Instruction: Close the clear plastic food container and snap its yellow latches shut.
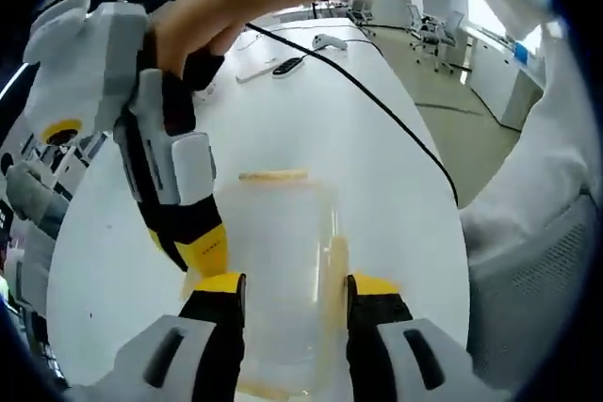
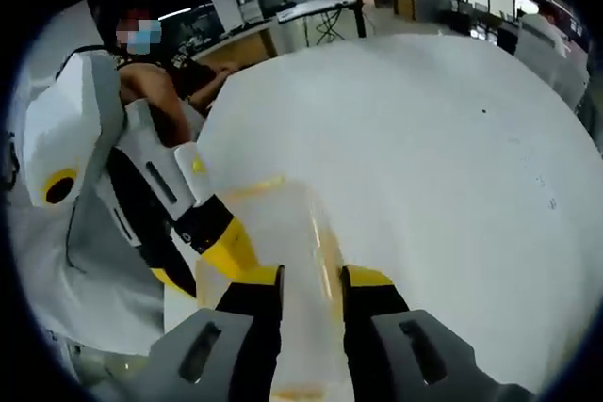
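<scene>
The clear plastic container (image 1: 283, 251) stands on the white table (image 1: 311, 110), with pale yellow latches on its far edge (image 1: 273, 176) and its right side (image 1: 335, 265). My left gripper (image 1: 297, 287) has its black, yellow-tipped jaws close against both sides of the container. My right gripper (image 1: 184, 244), held by a hand, comes in from the left with its yellow tips at the container's left edge. In the right gripper view the container (image 2: 283, 223) runs between the narrow-set jaws of my right gripper (image 2: 313, 280). The left gripper (image 2: 226, 244) touches the container's left side there.
A black cable (image 1: 377, 101) crosses the table, with a remote-like object (image 1: 287, 66) and a white device (image 1: 330, 41) at its far end. Office chairs (image 1: 433, 25) stand beyond. A white sleeve (image 1: 546, 185) is at the right. A person (image 2: 160, 82) sits past the table.
</scene>
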Action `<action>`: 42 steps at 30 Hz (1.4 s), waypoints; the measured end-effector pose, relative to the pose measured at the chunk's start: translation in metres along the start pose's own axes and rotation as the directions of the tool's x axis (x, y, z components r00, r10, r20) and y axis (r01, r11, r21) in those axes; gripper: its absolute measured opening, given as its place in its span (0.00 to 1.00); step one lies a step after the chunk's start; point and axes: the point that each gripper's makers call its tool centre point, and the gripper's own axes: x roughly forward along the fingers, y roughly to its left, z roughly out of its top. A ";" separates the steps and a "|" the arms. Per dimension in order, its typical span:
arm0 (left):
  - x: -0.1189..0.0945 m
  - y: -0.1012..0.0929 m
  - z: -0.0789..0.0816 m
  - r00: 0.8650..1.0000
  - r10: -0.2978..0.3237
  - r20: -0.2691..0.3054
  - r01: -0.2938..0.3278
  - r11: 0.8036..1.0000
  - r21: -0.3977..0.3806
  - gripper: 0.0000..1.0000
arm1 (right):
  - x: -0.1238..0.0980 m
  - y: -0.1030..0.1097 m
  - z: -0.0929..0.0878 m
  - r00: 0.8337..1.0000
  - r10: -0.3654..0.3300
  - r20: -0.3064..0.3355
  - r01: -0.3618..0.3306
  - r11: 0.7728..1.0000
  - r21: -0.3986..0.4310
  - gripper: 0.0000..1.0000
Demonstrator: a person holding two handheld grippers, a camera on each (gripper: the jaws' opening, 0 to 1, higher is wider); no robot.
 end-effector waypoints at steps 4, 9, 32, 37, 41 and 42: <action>0.002 -0.003 0.001 1.000 0.016 -0.014 -0.016 1.000 0.016 0.42 | 0.001 0.001 0.000 1.000 0.022 -0.001 -0.022 1.000 0.006 0.21; 0.004 -0.002 -0.004 0.996 0.072 -0.061 -0.064 0.991 0.121 0.43 | 0.001 0.001 -0.001 0.999 0.037 -0.003 -0.037 0.999 0.021 0.21; 0.005 -0.001 -0.006 0.989 0.056 -0.138 -0.034 0.987 0.158 0.38 | 0.002 0.006 -0.005 0.998 0.028 -0.052 -0.026 0.999 0.033 0.20; 0.006 -0.001 -0.006 0.987 0.063 -0.146 -0.040 0.987 0.156 0.37 | 0.002 0.004 -0.005 0.998 0.040 -0.047 -0.037 0.998 0.051 0.19; 0.007 -0.002 -0.006 0.984 0.089 -0.157 -0.064 0.985 0.158 0.35 | 0.002 0.006 -0.005 0.998 0.045 -0.048 -0.043 0.998 0.051 0.19; 0.007 -0.003 -0.006 0.982 0.100 -0.158 -0.075 0.985 0.158 0.35 | 0.002 0.006 -0.005 0.998 0.047 -0.049 -0.044 0.998 0.052 0.19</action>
